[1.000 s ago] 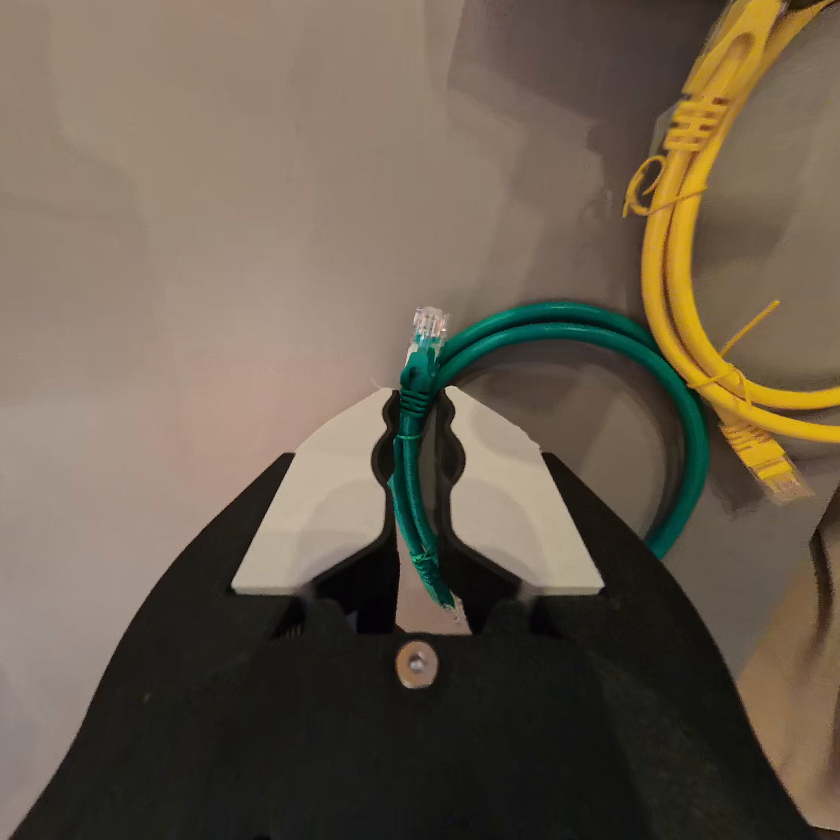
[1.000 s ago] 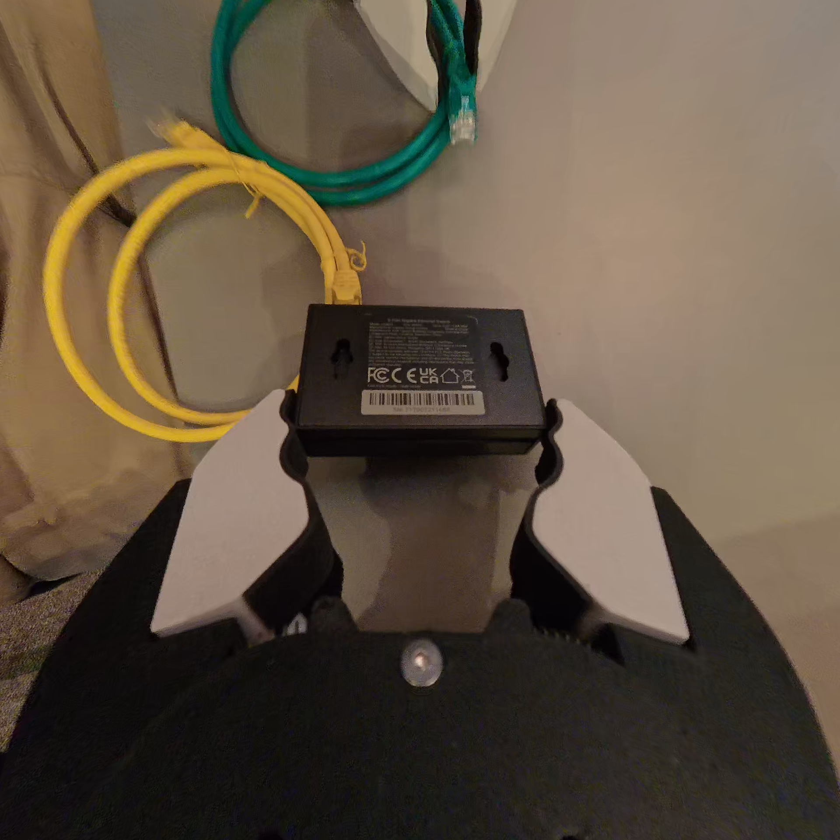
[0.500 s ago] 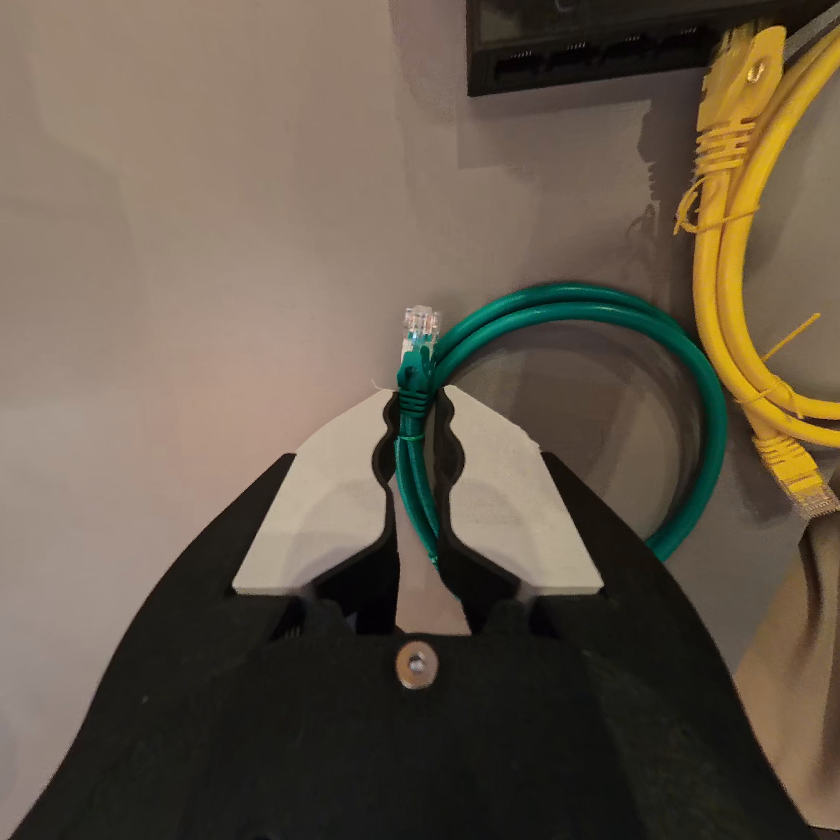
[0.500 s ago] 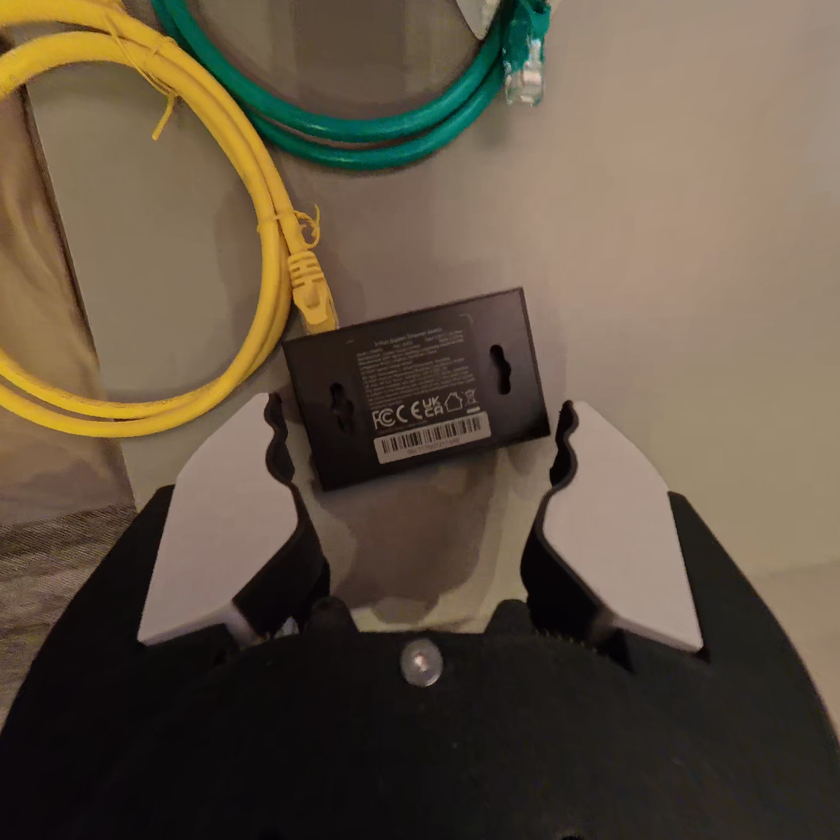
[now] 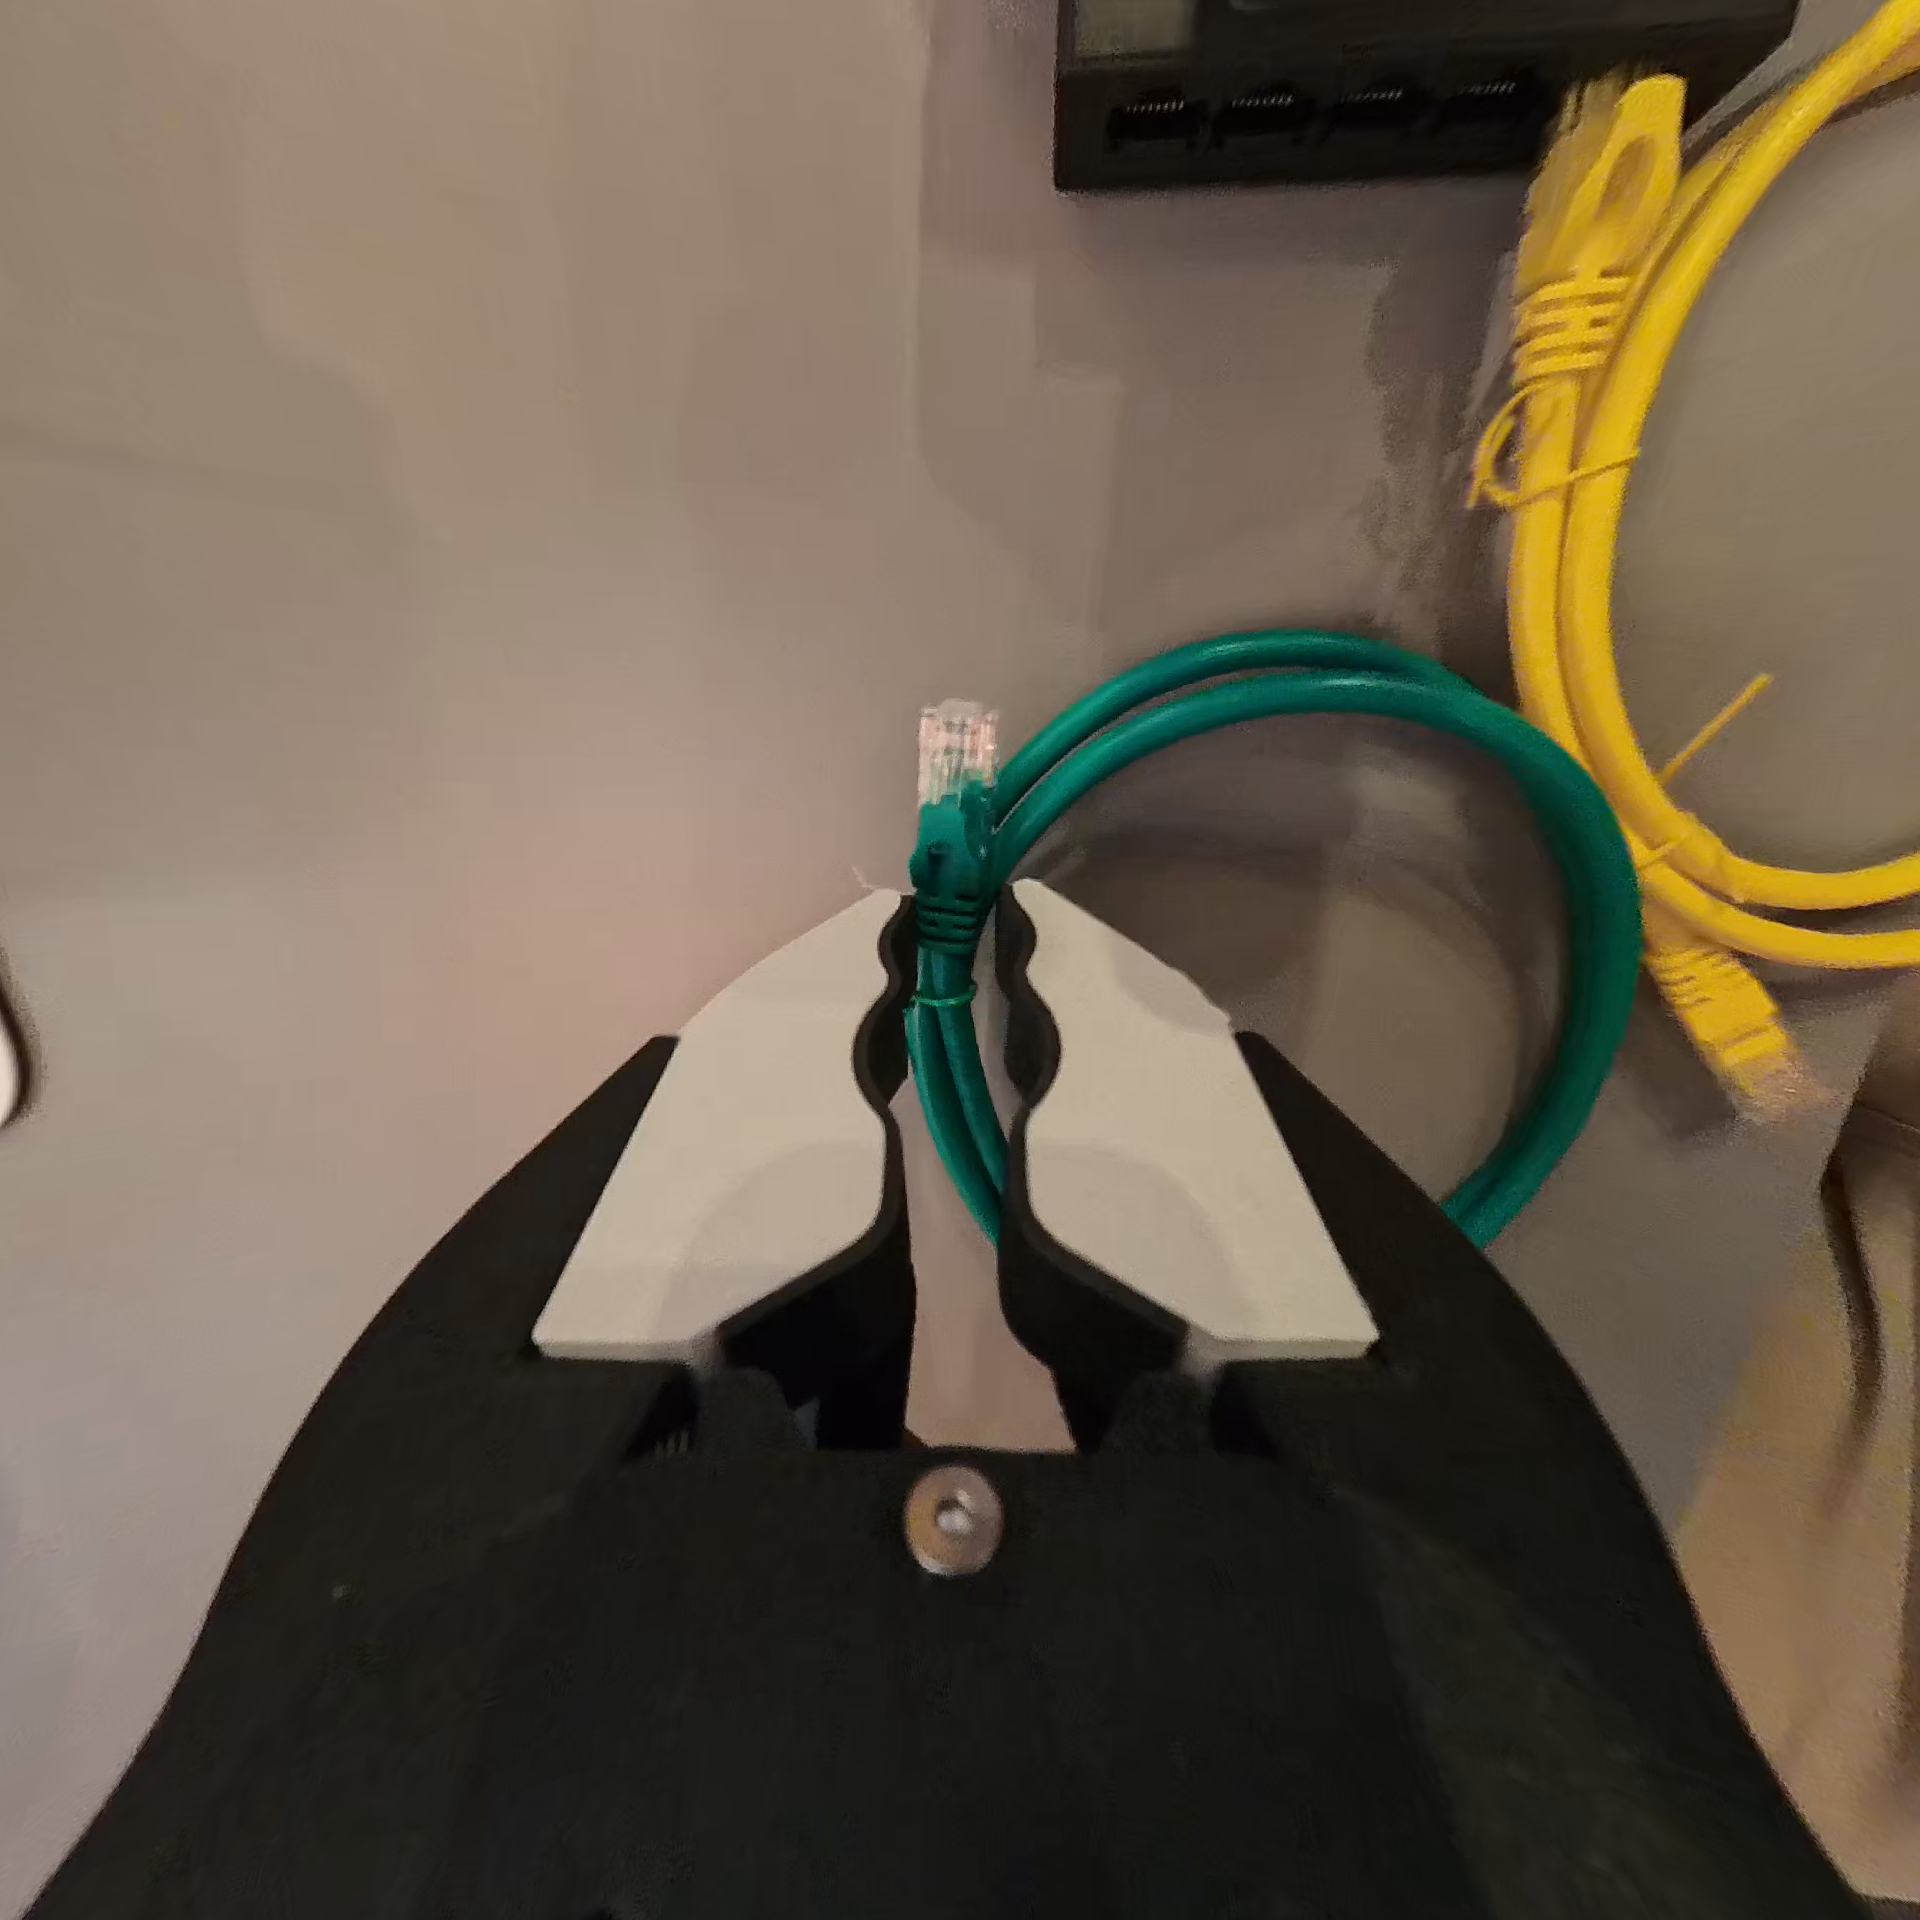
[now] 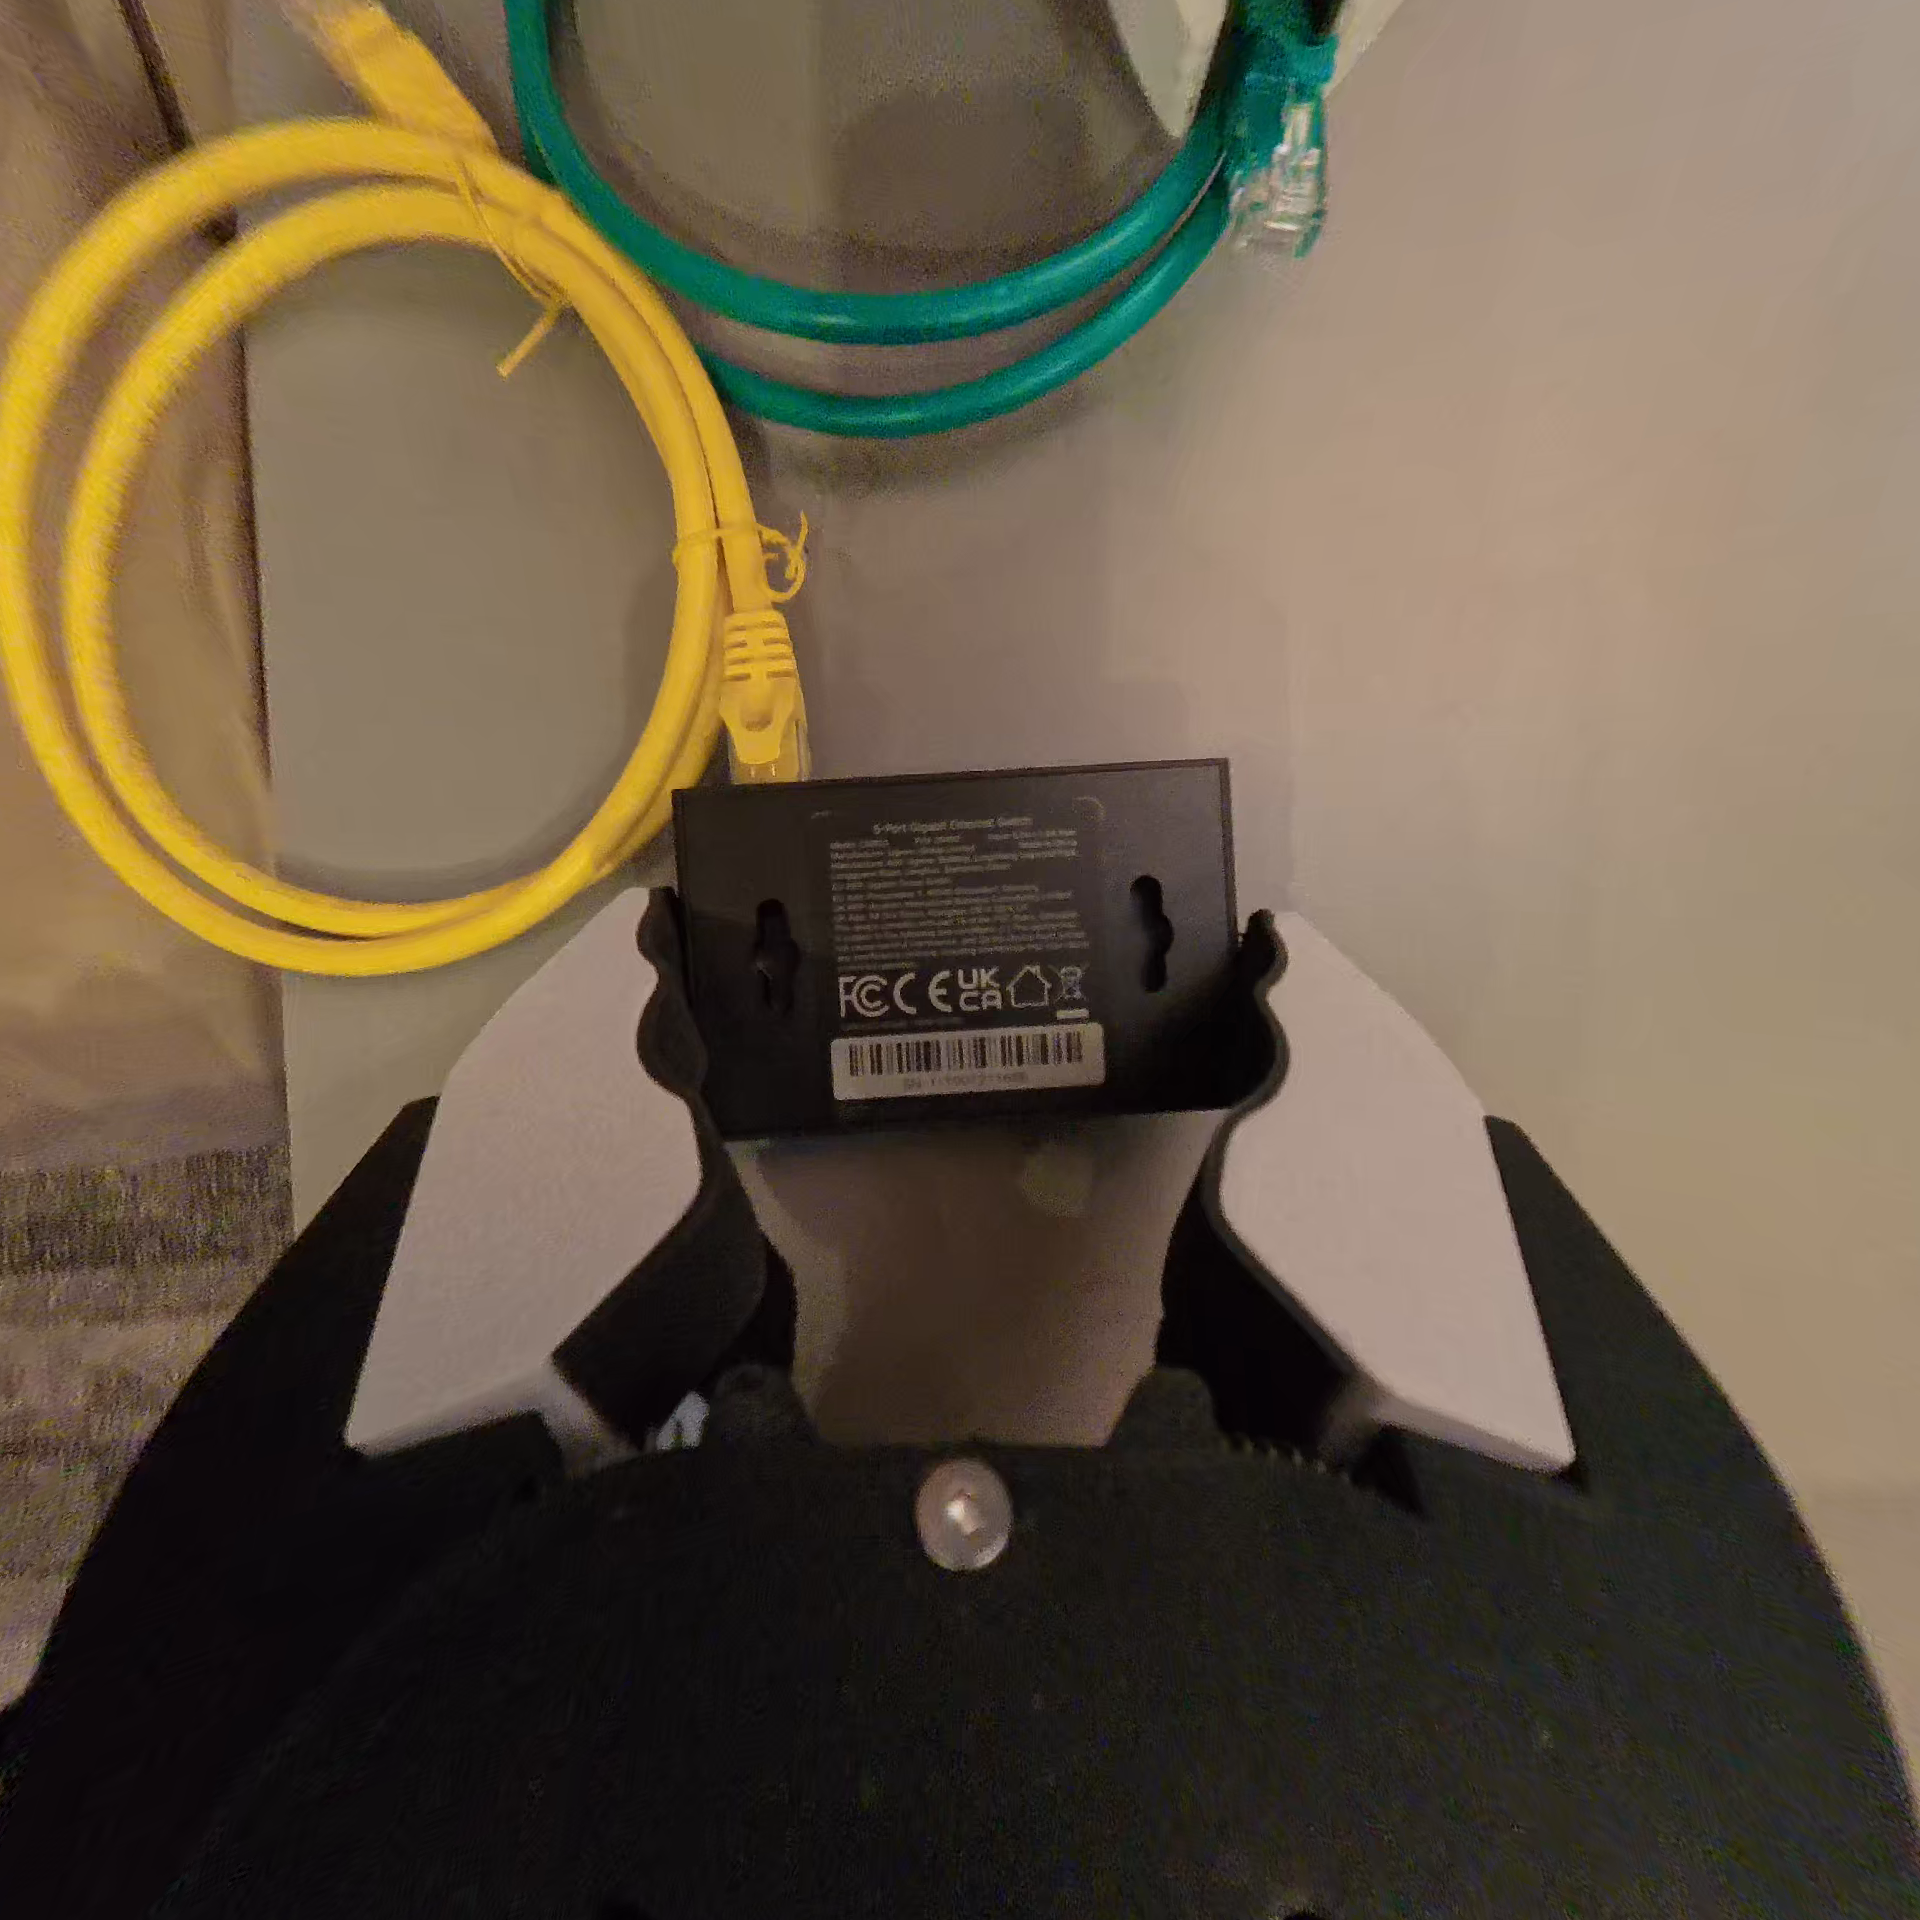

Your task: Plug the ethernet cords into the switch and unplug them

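My left gripper is shut on the green ethernet cord just behind its clear plug, which points toward the black switch at the top; its row of ports faces me. The green coil loops out to the right. My right gripper is shut on the switch, label side up, one finger on each short side. The green plug hangs beyond the switch, to the upper right. A coiled yellow ethernet cord lies left of the switch, with one plug near the switch's far left corner.
The yellow cord lies right of the green coil on the pale grey tabletop. Beige cloth lies at the right edge there, and in the right wrist view it lies at the left, with grey fabric below it.
Half a second ago the right gripper was open and the switch lay skewed between its fingers; now it is shut on the switch, held square. The left gripper has moved closer to the switch.
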A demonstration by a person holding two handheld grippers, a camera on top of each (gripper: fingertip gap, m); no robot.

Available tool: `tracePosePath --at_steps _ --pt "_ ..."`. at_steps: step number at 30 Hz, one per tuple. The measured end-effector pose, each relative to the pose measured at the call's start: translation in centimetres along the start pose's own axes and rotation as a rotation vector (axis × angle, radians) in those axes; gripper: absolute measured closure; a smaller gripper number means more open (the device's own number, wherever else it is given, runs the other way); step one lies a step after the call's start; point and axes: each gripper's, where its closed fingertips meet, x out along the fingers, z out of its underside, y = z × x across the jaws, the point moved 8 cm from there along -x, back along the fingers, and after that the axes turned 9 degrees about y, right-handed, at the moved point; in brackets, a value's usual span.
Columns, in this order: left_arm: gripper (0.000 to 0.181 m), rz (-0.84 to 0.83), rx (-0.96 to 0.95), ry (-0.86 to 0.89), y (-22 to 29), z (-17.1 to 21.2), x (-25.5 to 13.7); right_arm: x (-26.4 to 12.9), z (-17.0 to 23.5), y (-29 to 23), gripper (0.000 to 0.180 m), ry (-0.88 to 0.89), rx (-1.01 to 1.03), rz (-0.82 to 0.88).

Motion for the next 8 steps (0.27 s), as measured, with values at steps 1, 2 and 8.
tracePosePath --at_steps 1,2,8 --pt "0.167 0.003 0.0 0.01 0.0 -0.2 -0.4 -0.3 -0.1 0.0 0.08 0.046 0.011 0.007" --pt "0.167 0.004 0.008 0.019 0.0 -0.5 -0.9 -0.6 -0.3 0.1 0.08 0.099 0.022 0.015" --pt "0.168 -0.013 0.083 0.018 0.5 -2.7 -3.2 -2.3 -2.1 0.5 0.08 0.276 -0.012 0.095"
